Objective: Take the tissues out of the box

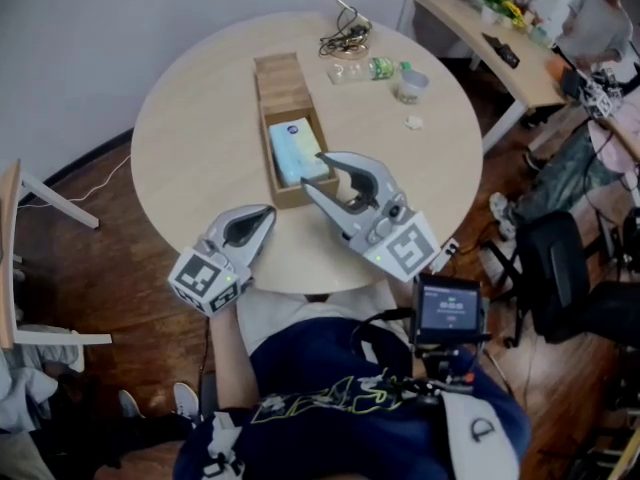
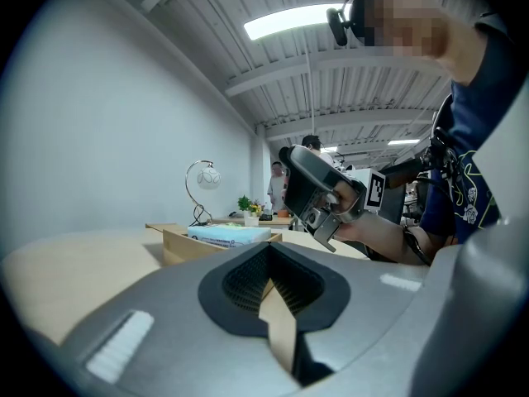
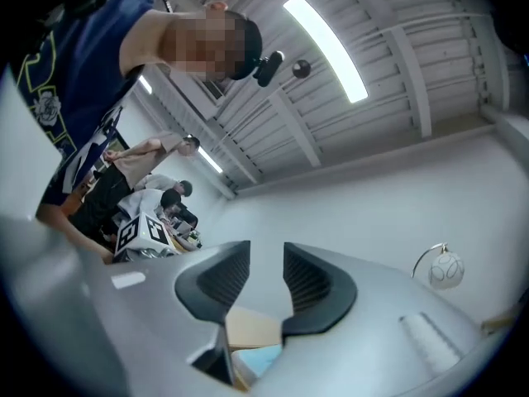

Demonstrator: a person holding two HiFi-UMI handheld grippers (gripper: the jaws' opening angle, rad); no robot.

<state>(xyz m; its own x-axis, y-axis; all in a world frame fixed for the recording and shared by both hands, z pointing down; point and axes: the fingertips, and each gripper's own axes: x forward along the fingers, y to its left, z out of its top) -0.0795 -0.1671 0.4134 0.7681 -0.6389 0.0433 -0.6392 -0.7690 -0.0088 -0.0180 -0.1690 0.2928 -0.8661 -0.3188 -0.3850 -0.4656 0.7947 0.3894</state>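
A long wooden box (image 1: 268, 158) lies open in the middle of the round table (image 1: 190, 138), with a blue and white tissue pack (image 1: 297, 151) in its near half. My right gripper (image 1: 316, 173) hovers at the box's near right corner, tips beside the pack; in the right gripper view (image 3: 266, 263) the jaws stand apart with nothing between them, and the pack (image 3: 260, 358) shows below. My left gripper (image 1: 266, 213) rests low over the table near the front edge, left of the box, pads together (image 2: 266, 251). From there the box (image 2: 178, 242) and pack (image 2: 227, 235) lie ahead.
Beyond the box are a plastic bottle (image 1: 375, 68), a cup (image 1: 411, 85), a coil of cables by a lamp base (image 1: 345, 40) and a small white scrap (image 1: 413, 122). A chair (image 1: 10, 258) stands left, a desk (image 1: 480, 28) and office chair (image 1: 570, 268) right.
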